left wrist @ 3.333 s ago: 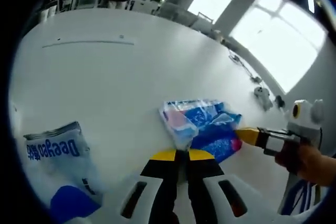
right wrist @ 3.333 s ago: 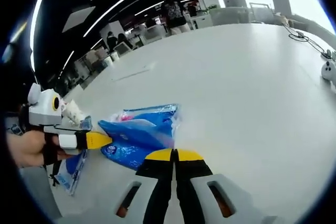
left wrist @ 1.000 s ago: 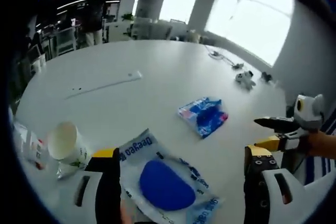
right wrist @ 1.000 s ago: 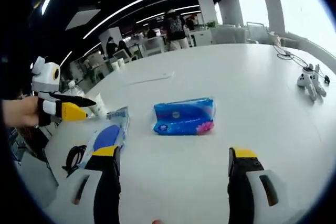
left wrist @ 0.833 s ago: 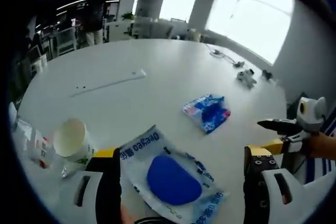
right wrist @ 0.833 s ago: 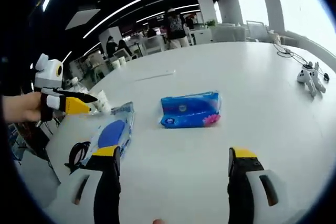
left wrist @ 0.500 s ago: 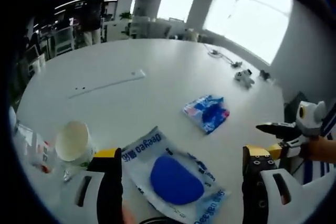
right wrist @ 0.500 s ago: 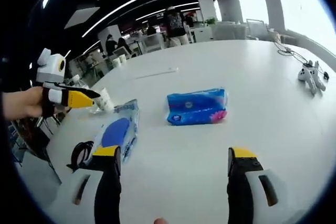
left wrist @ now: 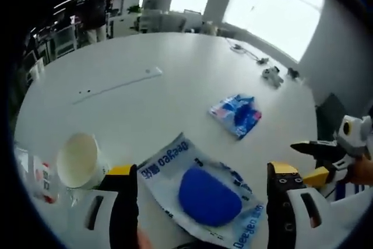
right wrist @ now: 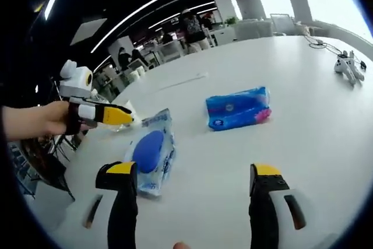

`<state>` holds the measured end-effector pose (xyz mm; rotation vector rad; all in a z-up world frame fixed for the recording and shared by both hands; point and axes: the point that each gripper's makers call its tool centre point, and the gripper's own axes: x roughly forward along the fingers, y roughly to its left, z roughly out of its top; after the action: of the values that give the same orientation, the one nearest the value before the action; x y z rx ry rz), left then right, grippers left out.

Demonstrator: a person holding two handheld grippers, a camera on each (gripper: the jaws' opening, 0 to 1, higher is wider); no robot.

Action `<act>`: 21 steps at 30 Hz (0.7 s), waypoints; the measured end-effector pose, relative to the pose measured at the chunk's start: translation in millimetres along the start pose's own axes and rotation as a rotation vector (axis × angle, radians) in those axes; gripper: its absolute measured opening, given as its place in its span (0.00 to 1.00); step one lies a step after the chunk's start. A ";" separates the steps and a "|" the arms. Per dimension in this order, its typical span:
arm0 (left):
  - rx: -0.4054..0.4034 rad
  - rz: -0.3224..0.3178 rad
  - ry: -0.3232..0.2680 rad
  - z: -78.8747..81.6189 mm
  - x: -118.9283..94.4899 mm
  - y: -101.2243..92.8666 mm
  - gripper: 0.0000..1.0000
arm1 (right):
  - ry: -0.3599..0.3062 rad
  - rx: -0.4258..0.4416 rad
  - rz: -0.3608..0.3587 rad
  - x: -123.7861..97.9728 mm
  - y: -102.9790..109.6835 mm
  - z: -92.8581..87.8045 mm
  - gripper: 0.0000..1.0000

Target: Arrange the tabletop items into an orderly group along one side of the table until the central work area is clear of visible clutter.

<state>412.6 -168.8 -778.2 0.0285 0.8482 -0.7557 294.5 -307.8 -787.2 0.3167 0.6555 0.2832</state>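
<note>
1. Wet-wipes pack (left wrist: 201, 193) looks soft, light and a bit slippery, going by its plastic film; best pinched at a flat edge seam, clear of the blue lid.
2. It lies between the wide-apart jaws of the left gripper (left wrist: 201, 202), beside the paper cup (left wrist: 78, 161).
3. Right gripper (right wrist: 189, 193) jaws also apart, holding nothing; wipes pack near its left jaw.
4. Blue tissue pack (right wrist: 238, 109) lies well beyond the wipes pack, mid white table (right wrist: 303, 74).

Both tongs, clamped shut on the blue tissue pack (left wrist: 238, 115) seconds ago, now stand wide open, the left tongs (left wrist: 201, 182) drawn back over the wipes packet (left wrist: 201, 193), the right tongs (right wrist: 189, 179) pulled clear.
</note>
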 end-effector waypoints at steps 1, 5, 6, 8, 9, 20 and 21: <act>0.003 -0.002 0.003 0.0 1.0 0.4 0.88 | 0.000 0.011 0.008 0.1 3.5 -2.3 0.77; 0.010 -0.012 0.017 2.4 7.0 3.5 0.88 | 0.030 0.048 0.024 0.4 10.9 -14.0 0.75; 0.012 -0.013 0.018 3.9 8.7 5.0 0.87 | 0.036 0.061 0.031 0.2 12.8 -16.5 0.74; 0.002 -0.014 0.016 5.8 11.3 7.9 0.86 | 0.053 0.110 0.047 -0.3 18.5 -23.1 0.74; -0.008 -0.014 0.016 6.1 12.5 8.9 0.86 | 0.067 0.124 0.064 -0.4 22.8 -26.9 0.72; 0.001 -0.025 0.051 -2.0 26.2 9.8 0.86 | 0.152 0.191 0.155 2.6 65.2 -57.2 0.68; 0.009 -0.021 0.051 -1.9 26.3 9.8 0.86 | 0.157 0.198 0.164 2.7 70.1 -58.1 0.67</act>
<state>428.5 -176.5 -800.2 0.0476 0.8948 -0.7812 248.7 -231.4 -806.0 0.5436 0.8159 0.4040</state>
